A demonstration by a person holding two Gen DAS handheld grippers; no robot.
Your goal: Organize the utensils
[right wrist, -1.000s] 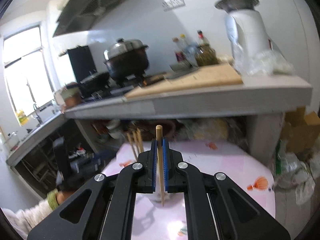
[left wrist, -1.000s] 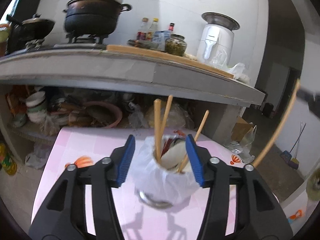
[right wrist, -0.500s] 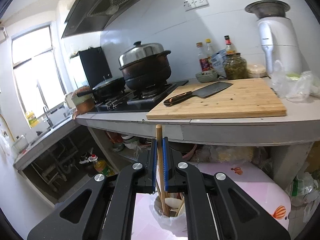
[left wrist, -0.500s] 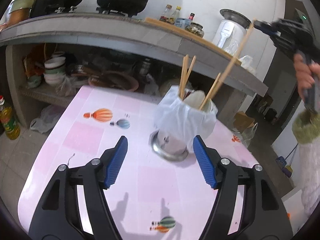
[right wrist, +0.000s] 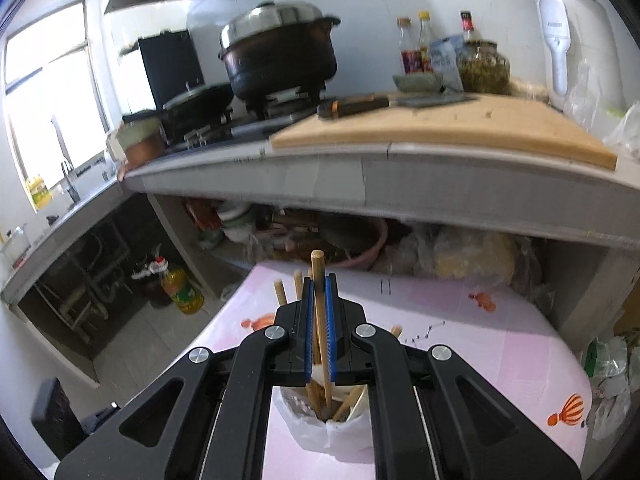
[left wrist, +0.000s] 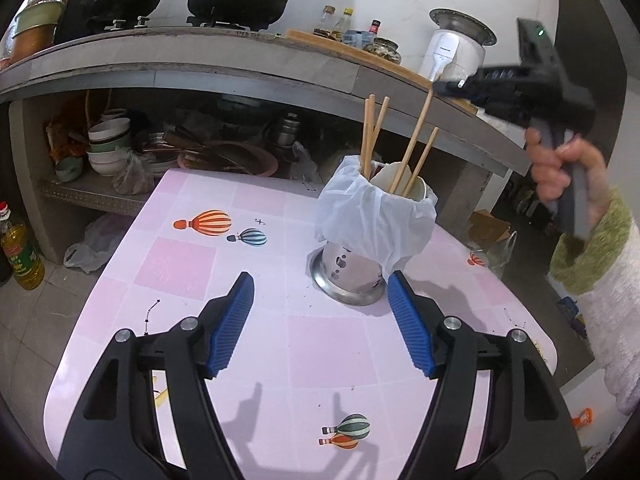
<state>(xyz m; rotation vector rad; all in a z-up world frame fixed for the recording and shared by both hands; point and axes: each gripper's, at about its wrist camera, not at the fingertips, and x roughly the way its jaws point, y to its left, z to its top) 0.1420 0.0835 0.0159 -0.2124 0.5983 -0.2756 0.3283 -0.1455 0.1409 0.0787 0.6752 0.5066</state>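
Right gripper (right wrist: 319,320) pinches an upright chopstick (right wrist: 320,300) directly over the holder (left wrist: 352,272), tip already inside; left gripper (left wrist: 320,320) gapes empty nearby

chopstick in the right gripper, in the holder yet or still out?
In, but not released. The chopstick is clamped between the shut right gripper pads, and its lower end sits inside the holder among the other chopsticks.
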